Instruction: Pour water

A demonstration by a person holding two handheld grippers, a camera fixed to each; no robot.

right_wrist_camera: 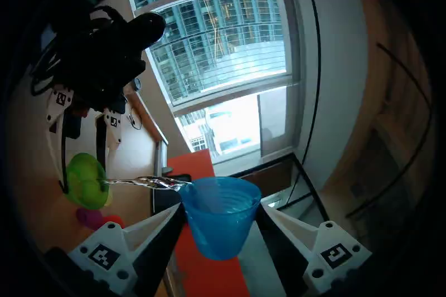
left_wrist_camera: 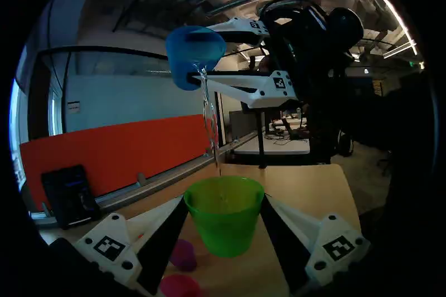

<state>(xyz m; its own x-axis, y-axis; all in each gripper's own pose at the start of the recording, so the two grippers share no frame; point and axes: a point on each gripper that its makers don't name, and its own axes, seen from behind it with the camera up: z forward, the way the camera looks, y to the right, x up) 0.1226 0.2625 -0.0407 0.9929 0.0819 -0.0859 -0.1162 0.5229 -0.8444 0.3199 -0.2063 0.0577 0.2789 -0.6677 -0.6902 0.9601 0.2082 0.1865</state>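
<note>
Left gripper view shows me the wooden table (left_wrist_camera: 312,185) running away beneath the green cup (left_wrist_camera: 224,216), which I take as my landmark. My left gripper (left_wrist_camera: 224,230) has that cup clamped upright, with both fingers pressed on its sides and the jaws open no wider than its body. I cannot tell whether its base rests on the table.

Above the green cup and a little beyond it, my right gripper (left_wrist_camera: 207,54) holds the blue cup (left_wrist_camera: 189,57) the same way, both fingers on its wall. It is tipped so the lip points down toward the green cup. A thin stream of water (left_wrist_camera: 209,113) runs from that lip into the green cup's mouth.

I judge the pour to be under way, not finished. In the right gripper view some water seems to lie inside the blue cup, and I cannot read the level in the green one. What remains is draining the rest and righting the blue cup.

Two small purple cups (left_wrist_camera: 183,255) sit low beside the green cup.
</note>
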